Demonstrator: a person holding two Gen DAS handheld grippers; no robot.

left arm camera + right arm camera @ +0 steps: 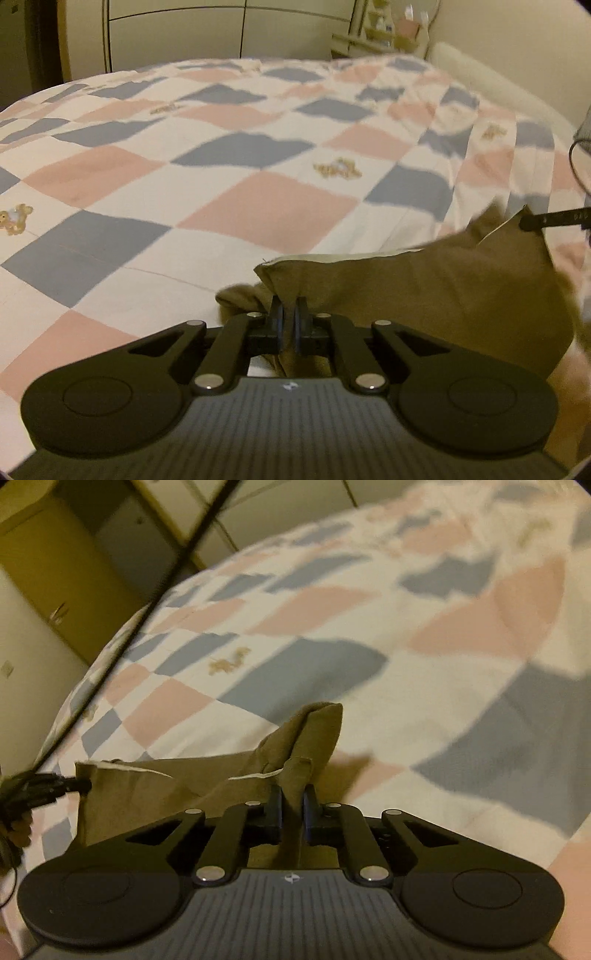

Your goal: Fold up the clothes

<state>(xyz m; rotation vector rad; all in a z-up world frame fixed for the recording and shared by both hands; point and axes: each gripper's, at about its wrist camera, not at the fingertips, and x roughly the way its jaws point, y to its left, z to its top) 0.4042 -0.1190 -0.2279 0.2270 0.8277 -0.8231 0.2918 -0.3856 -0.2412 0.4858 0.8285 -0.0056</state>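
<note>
An olive-brown cloth garment [443,288] is hanging stretched between the two grippers, just above a bed covered with a pink, blue and white checked quilt [258,206]. The black left gripper [290,314] is pinching one upper corner of the garment, its jaws clenched on the fabric, which is bunching up between and behind the fingers. The black right gripper [293,801] is clamping the opposite corner in the same way, with a peak of cloth [317,731] standing up above its fingers. In the left wrist view the right gripper's tip [532,221] is showing at the far right, biting the garment's raised edge; in the right wrist view the left gripper [74,785] is showing at the far left, holding the other end. Both grippers are pointing down at a slant toward the quilt, the right view tilted.
</note>
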